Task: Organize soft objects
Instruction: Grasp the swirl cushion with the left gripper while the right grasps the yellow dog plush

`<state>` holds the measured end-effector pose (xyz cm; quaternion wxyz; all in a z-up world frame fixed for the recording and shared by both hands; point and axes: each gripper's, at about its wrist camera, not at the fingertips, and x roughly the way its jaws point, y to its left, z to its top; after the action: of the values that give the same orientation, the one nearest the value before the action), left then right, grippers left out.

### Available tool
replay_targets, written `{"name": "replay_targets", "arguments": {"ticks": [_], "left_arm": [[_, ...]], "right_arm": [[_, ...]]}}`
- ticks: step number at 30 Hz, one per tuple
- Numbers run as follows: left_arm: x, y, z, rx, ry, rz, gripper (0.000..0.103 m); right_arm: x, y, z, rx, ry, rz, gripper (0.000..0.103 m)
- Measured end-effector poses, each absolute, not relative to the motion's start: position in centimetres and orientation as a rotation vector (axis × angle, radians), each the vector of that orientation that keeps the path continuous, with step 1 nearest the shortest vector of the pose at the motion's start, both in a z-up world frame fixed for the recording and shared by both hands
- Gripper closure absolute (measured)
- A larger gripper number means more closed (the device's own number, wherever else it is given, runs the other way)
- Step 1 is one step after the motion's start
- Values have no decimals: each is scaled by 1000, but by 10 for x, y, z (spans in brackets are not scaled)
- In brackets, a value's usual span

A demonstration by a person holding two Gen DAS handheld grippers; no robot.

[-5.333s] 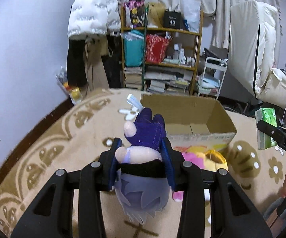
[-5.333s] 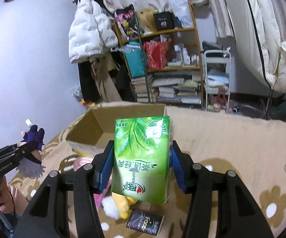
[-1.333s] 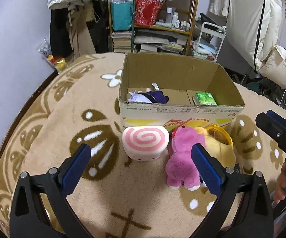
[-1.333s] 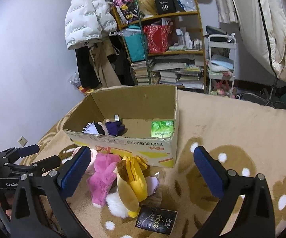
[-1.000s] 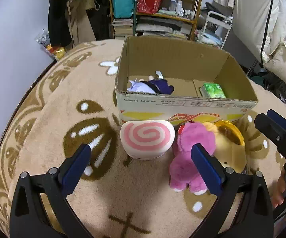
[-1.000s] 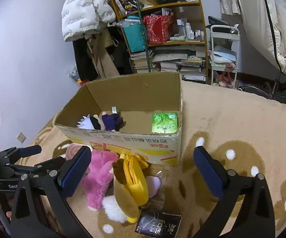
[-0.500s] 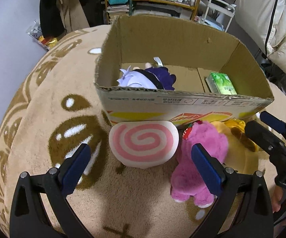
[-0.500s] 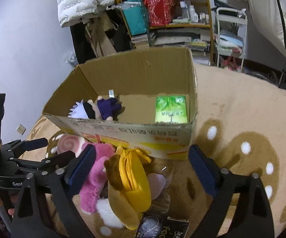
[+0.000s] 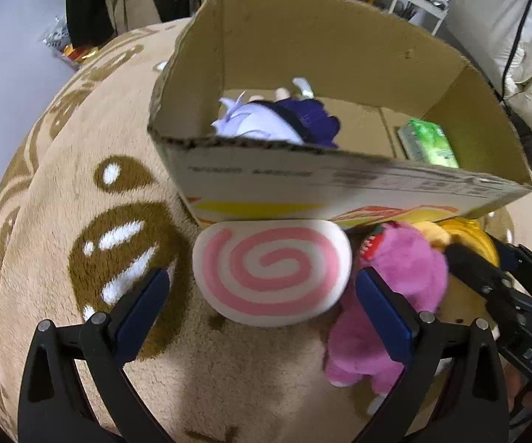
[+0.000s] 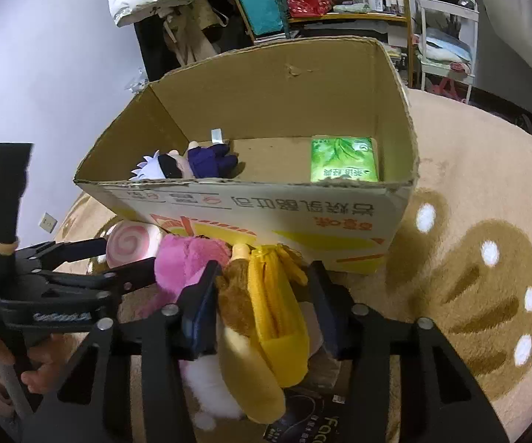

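A cardboard box (image 9: 339, 181) (image 10: 266, 214) stands on the rug and holds a purple-and-white doll (image 9: 277, 122) (image 10: 188, 164) and a green tissue pack (image 9: 430, 142) (image 10: 345, 164). In front of it lie a pink-swirl cushion (image 9: 271, 271) (image 10: 131, 241), a pink plush (image 9: 395, 295) (image 10: 188, 258) and a yellow-brown plush (image 10: 266, 313) (image 9: 465, 232). My left gripper (image 9: 262, 306) is open, its jaws on either side of the swirl cushion. My right gripper (image 10: 262, 306) has its jaws closed in around the yellow-brown plush.
A beige rug with brown patterns (image 9: 81, 203) (image 10: 487, 258) covers the floor. A black packet (image 10: 313, 424) lies under the yellow plush. Shelves with books and bags (image 10: 321, 0) and a white cart (image 10: 446, 37) stand behind the box.
Both grippers have dropped closer to the plushes in front of the box. The right jaws have narrowed around the yellow-brown plush. The left jaws stay wide open around the swirl cushion.
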<state>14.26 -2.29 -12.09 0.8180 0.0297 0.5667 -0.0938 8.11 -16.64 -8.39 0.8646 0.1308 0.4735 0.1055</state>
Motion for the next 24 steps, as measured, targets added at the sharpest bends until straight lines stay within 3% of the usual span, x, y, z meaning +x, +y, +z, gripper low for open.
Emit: {"name": "replay_targets", "arguments": {"ticks": [4,6,15,19,24], "left_arm": [[146,-24,-126,57,1221,-209,6],[147,-26,-128,61,1222,-223,18],[143,-27,-127,70,1216,-239,52],[140,-24,-125,58,1213,-233,59],[125,-19,-115,71,1185,-221,60]], "right_arm": [[81,-164,-84,277,995,237,67],[81,-164,-83,275,993,244,69],[78,-162,-80,251,979,235,72],[77,-161,-80,241,974,232,74],[69,-166,-71,240,939,205,75]]}}
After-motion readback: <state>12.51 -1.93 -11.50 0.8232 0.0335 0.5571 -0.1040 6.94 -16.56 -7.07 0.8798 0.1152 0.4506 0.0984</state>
